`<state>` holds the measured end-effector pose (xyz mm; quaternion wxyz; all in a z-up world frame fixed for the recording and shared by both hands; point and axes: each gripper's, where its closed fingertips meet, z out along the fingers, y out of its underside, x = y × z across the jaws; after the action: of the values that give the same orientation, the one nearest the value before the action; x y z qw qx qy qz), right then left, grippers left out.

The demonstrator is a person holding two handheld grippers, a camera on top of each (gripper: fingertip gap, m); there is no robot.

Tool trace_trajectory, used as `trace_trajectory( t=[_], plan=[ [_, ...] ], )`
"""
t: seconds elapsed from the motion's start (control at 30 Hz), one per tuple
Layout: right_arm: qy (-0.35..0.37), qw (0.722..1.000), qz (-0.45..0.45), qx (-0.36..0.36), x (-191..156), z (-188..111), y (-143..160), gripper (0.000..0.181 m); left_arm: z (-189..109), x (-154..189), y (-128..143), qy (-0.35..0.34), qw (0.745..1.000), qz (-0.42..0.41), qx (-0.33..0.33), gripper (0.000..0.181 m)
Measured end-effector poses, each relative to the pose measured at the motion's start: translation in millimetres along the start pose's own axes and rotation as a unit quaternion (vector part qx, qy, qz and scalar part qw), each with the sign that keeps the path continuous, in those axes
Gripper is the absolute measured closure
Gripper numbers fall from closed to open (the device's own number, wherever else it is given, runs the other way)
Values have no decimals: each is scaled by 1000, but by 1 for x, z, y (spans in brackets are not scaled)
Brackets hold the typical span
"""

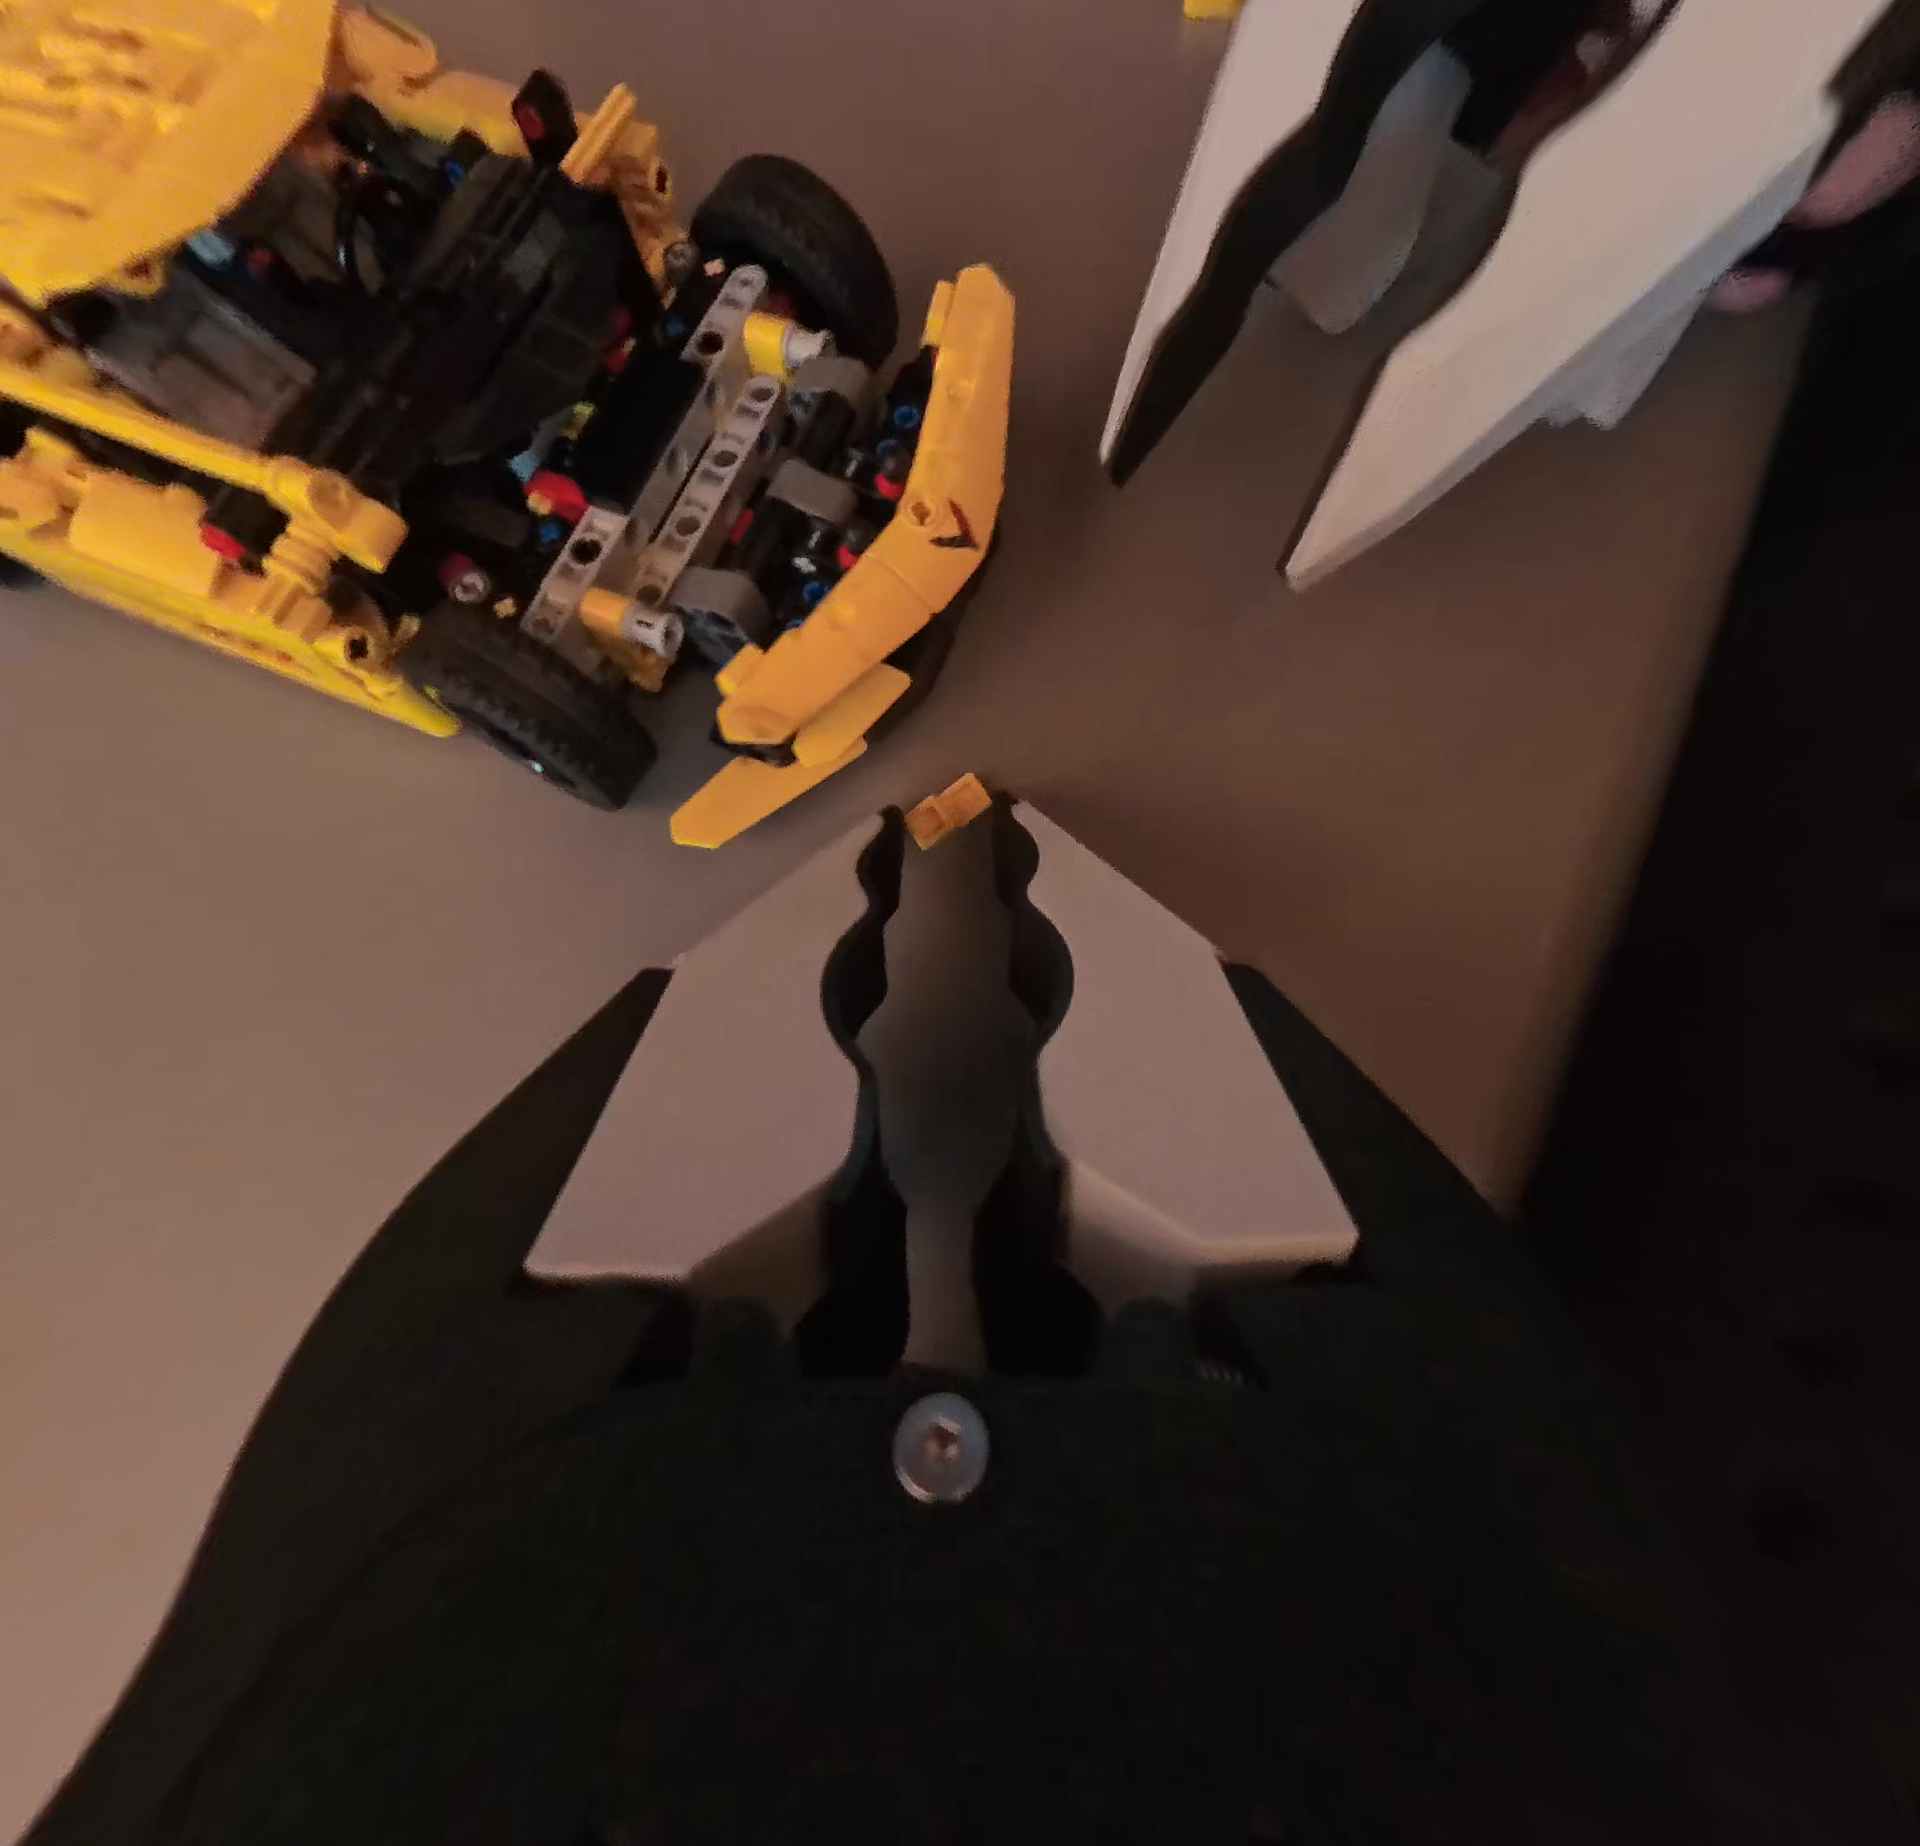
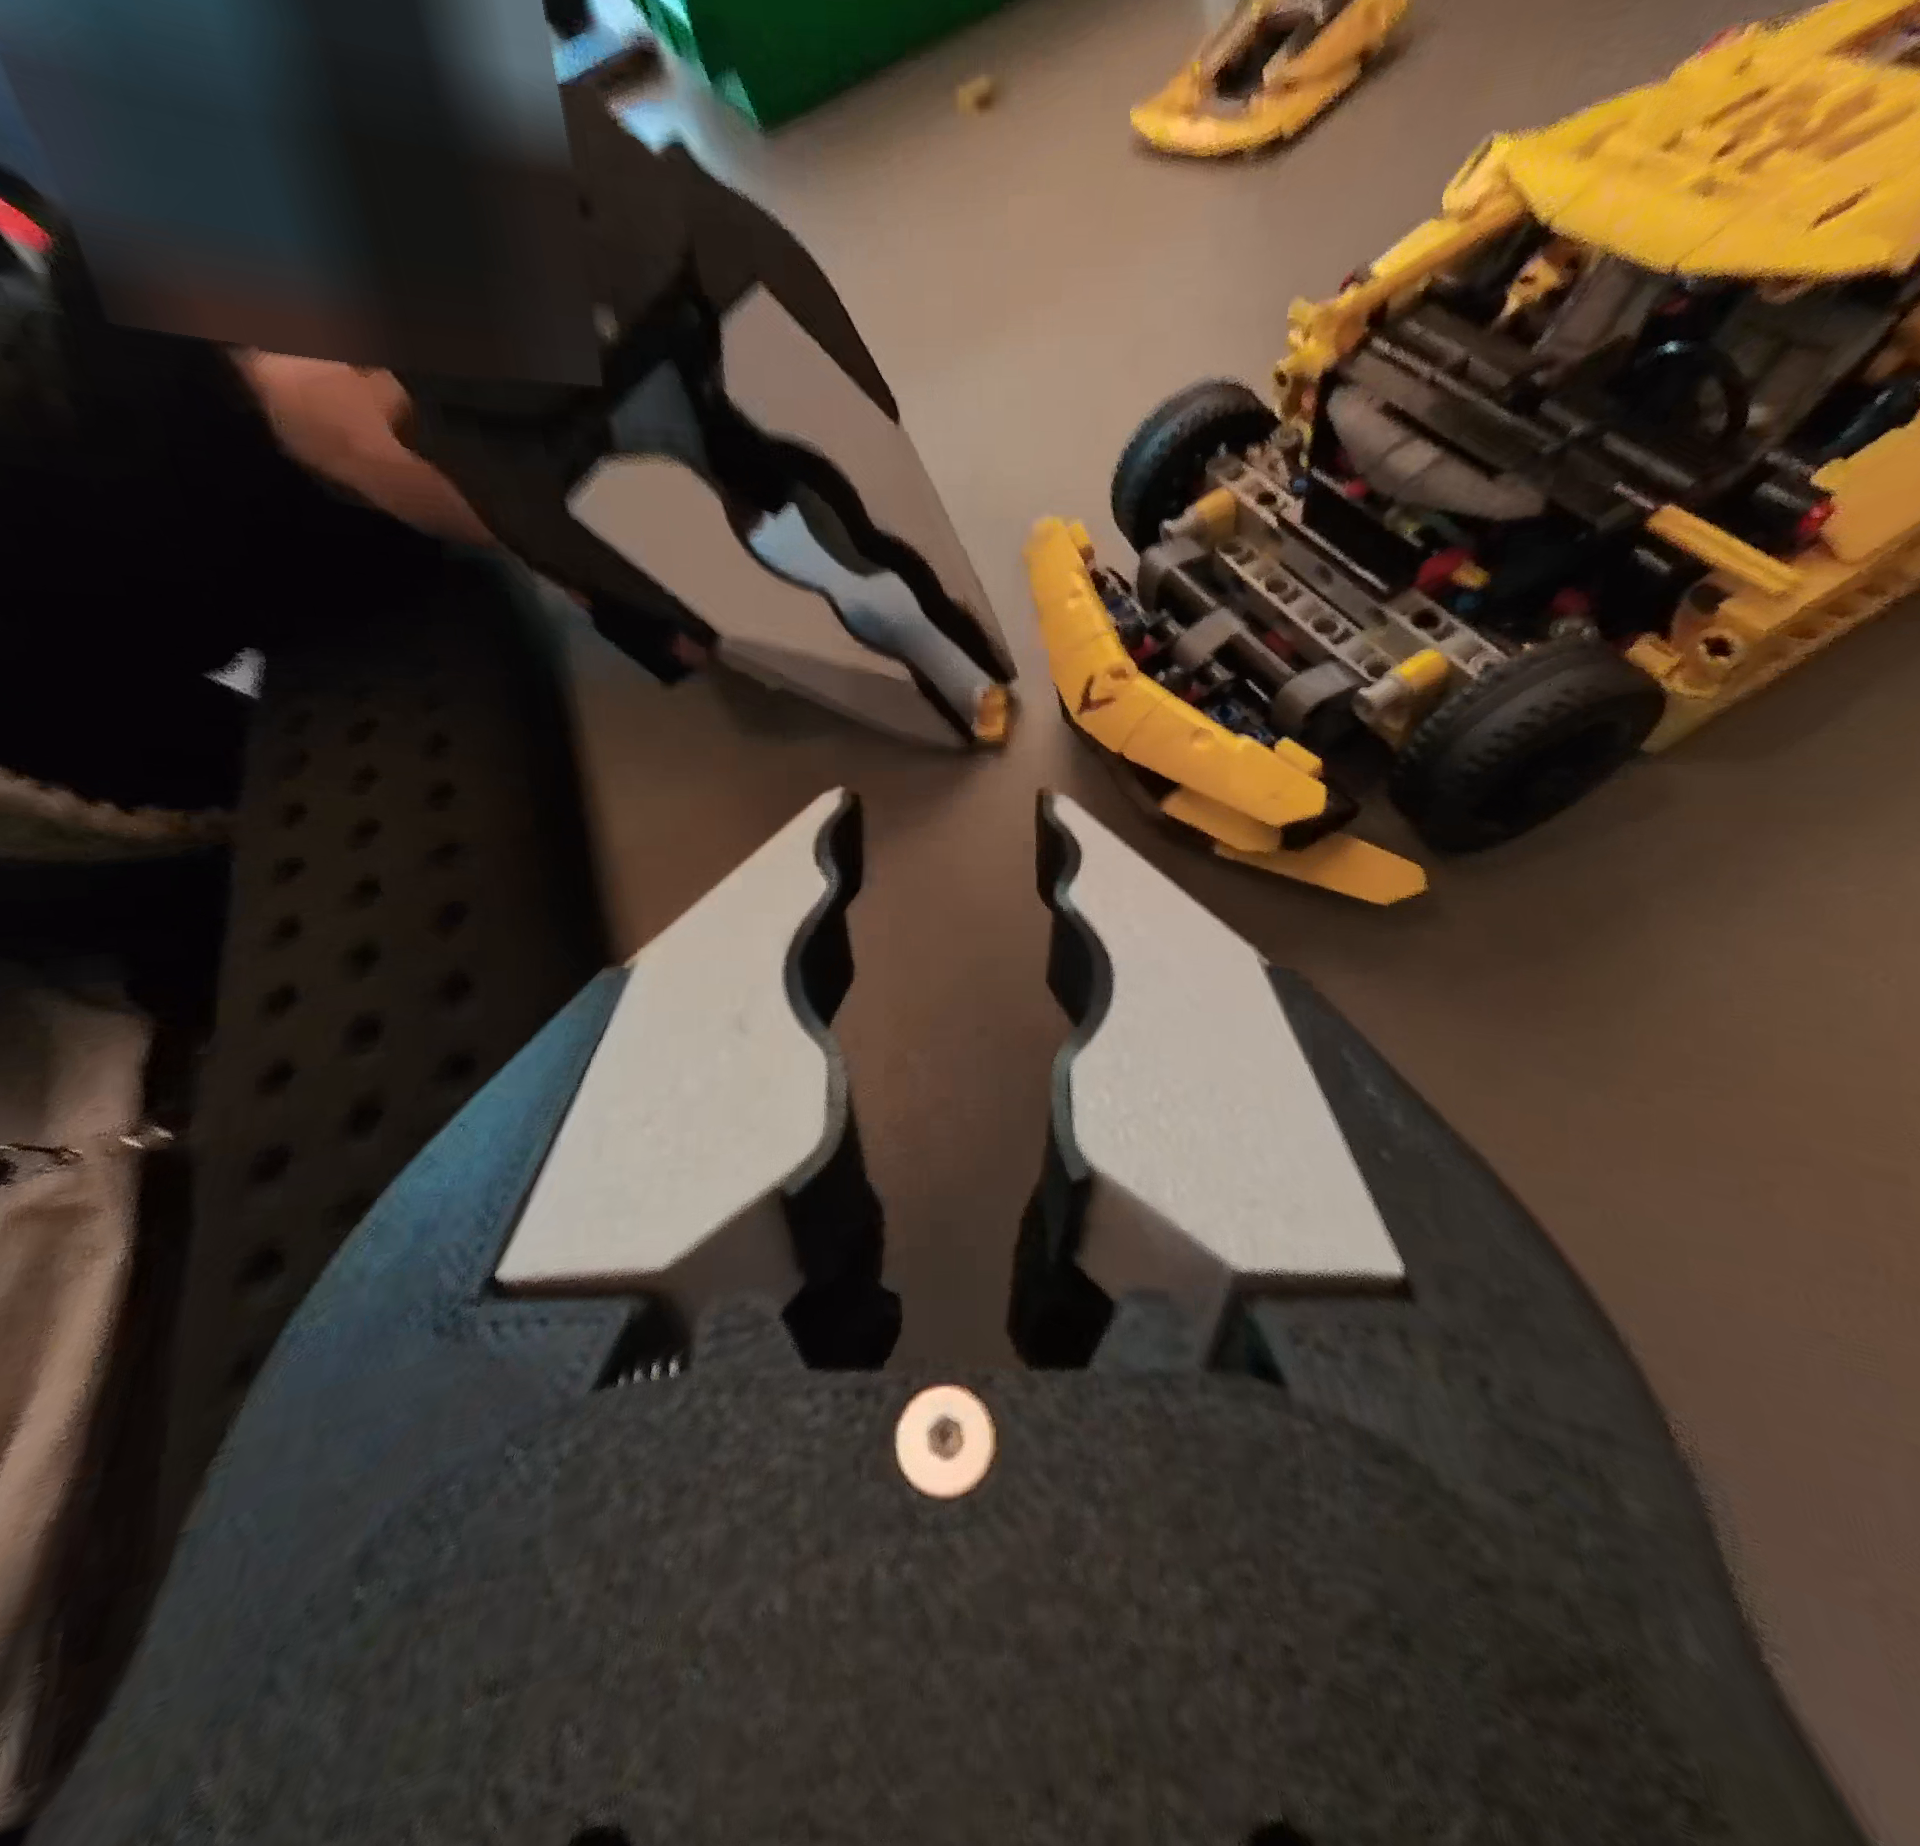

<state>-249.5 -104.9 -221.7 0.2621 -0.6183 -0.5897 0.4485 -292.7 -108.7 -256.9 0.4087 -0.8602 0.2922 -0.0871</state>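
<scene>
- Left gripper point(image 1: 943, 809): grey fingers with wavy black inner edges, tips pinched on a small yellow piece point(image 1: 945, 807) just above the table point(image 1: 260, 965), near the car's bumper point(image 1: 935, 549).
- Yellow piece: tiny brick part, held at the very fingertips; in the right wrist view it shows at the tip point(image 2: 992, 710), just beside the bumper.
- Right gripper point(image 2: 948, 809): jaws apart, holding nothing, over the table near the left gripper's tips.
- Car point(image 1: 416, 394): yellow brick-built model on black wheels, front opened to grey beams and black parts, bumper attached and facing the grippers.
</scene>
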Motion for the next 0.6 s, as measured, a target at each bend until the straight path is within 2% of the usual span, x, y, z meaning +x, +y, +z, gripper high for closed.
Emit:
trace_trajectory(
  t=[0.07,0.17,0.27,0.33,0.4,0.47,0.53,0.6],
  plan=[
    [-28,999,37,26,-4,-2,-5,149,-5,4,-13,-28,996,74,31,165],
    [-90,988,126,19,-10,-3,-3,148,-20,19,-37,-59,977,175,105,165],
    [-169,961,216,31,-22,-5,-10,143,-31,37,-52,-61,959,229,155,166],
    [-216,940,261,32,-29,-8,-14,147,-33,45,-56,-57,952,249,169,166],
    [-220,934,281,10,-29,-5,-6,154,-34,50,-57,-47,951,252,175,166],
    [-236,935,265,6,-36,-7,-9,178,-32,53,-56,-42,950,255,175,166],
    [-206,949,237,2,-33,-7,-6,179,-32,52,-56,-51,948,262,172,169],
    [-204,950,236,-6,-32,-8,-4,179,-32,53,-55,-45,951,250,174,170]
  ],
)
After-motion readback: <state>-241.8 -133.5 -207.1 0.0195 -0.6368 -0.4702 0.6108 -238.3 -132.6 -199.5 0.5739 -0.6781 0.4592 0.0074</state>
